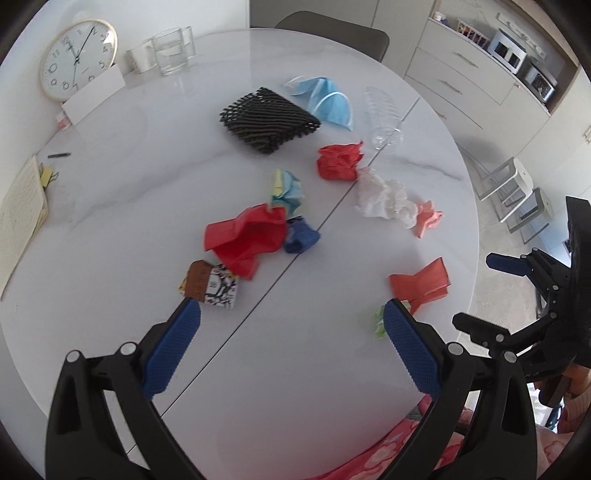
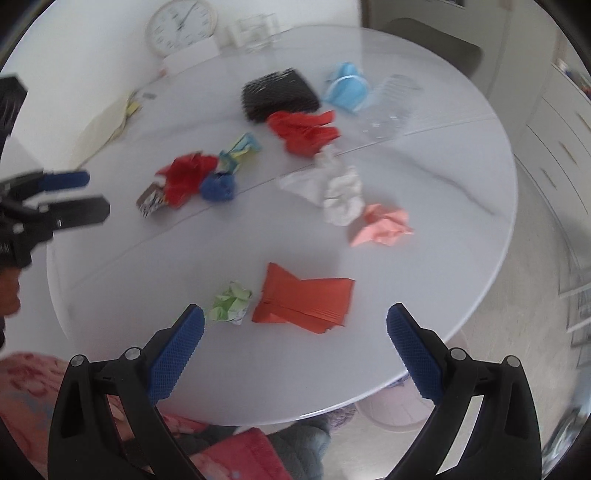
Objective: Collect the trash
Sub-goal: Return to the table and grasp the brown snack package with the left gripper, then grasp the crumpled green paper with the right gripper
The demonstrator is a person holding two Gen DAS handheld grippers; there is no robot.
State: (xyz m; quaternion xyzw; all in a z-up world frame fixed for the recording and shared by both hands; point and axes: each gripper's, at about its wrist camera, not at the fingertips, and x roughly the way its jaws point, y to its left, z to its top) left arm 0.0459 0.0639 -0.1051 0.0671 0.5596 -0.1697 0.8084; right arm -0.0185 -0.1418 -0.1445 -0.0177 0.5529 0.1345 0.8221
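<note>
Trash lies scattered on the round white table (image 1: 129, 206): a black foam net (image 1: 269, 120), a blue face mask (image 1: 325, 101), a clear plastic cup (image 1: 382, 114) on its side, red paper (image 1: 247, 240), a blue wad (image 1: 301, 236), a patterned wrapper (image 1: 210, 282) and white tissue (image 1: 384, 197). My left gripper (image 1: 291, 310) hovers open over the near table, holding nothing. My right gripper (image 2: 295, 314) is open too, just short of a green wad (image 2: 231, 302) and a folded orange-red paper (image 2: 306, 299). A pink paper ball (image 2: 384, 225) lies beyond them.
A wall clock (image 1: 75, 59), drinking glasses (image 1: 170, 51) and a notebook (image 1: 20, 214) sit at the table's far left. A chair (image 1: 332, 29) stands behind the table. A pink bin (image 2: 395, 410) shows under the near edge. White stools (image 1: 513, 188) stand to the right.
</note>
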